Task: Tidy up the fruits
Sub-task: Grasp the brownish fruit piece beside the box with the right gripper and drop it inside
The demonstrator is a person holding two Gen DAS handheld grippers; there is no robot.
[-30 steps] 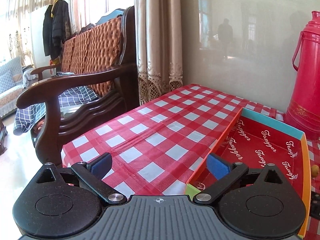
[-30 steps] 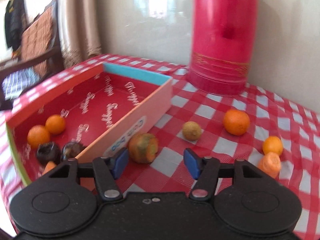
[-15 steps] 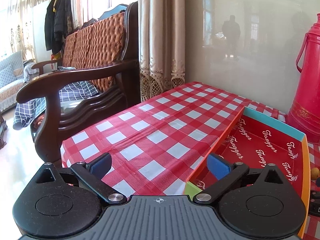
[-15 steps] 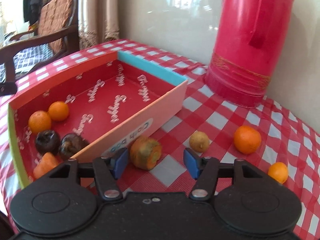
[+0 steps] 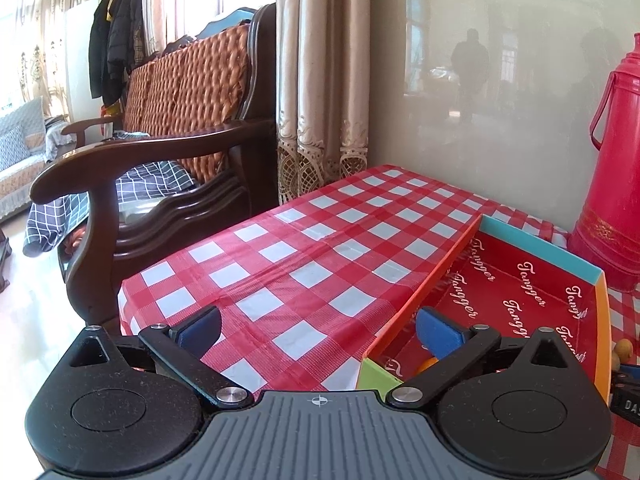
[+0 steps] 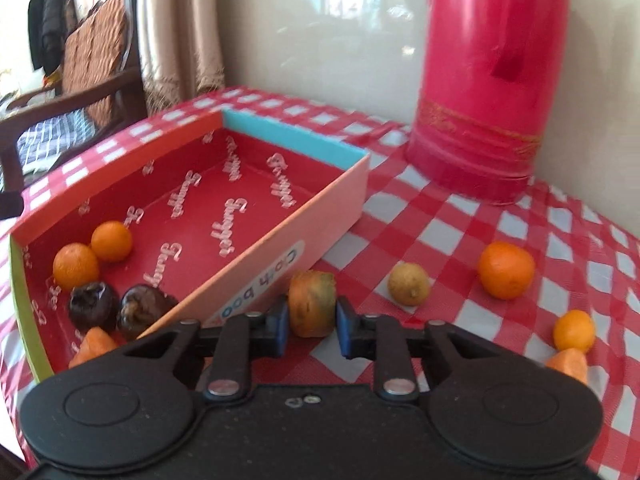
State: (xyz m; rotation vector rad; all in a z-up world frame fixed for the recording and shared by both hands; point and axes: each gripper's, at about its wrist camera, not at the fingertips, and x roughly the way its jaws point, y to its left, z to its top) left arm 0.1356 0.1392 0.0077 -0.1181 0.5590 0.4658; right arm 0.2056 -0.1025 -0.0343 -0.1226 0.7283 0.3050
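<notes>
In the right wrist view my right gripper (image 6: 312,326) is shut on a stubby orange and green carrot piece (image 6: 311,302), right beside the near wall of the red cardboard box (image 6: 280,236). Inside the box lie two small oranges (image 6: 111,241), two dark round fruits (image 6: 90,300) and a carrot piece (image 6: 93,346). On the checked cloth to the right sit a yellowish fruit (image 6: 408,283), a large orange (image 6: 507,275), a small orange (image 6: 574,330) and another carrot piece (image 6: 568,364). My left gripper (image 5: 318,330) stands open with nothing between its fingers, over the box's corner (image 5: 378,374).
A tall red thermos (image 6: 492,80) stands behind the box against the glossy wall. A wooden armchair (image 5: 160,152) with an orange cushion and a curtain (image 5: 320,80) lie left of the table. The table's left edge (image 5: 132,292) drops off near my left gripper.
The right gripper's jaws have come together onto the carrot piece that lay between them. The right view has shifted slightly. The left gripper has stayed in place and open.
</notes>
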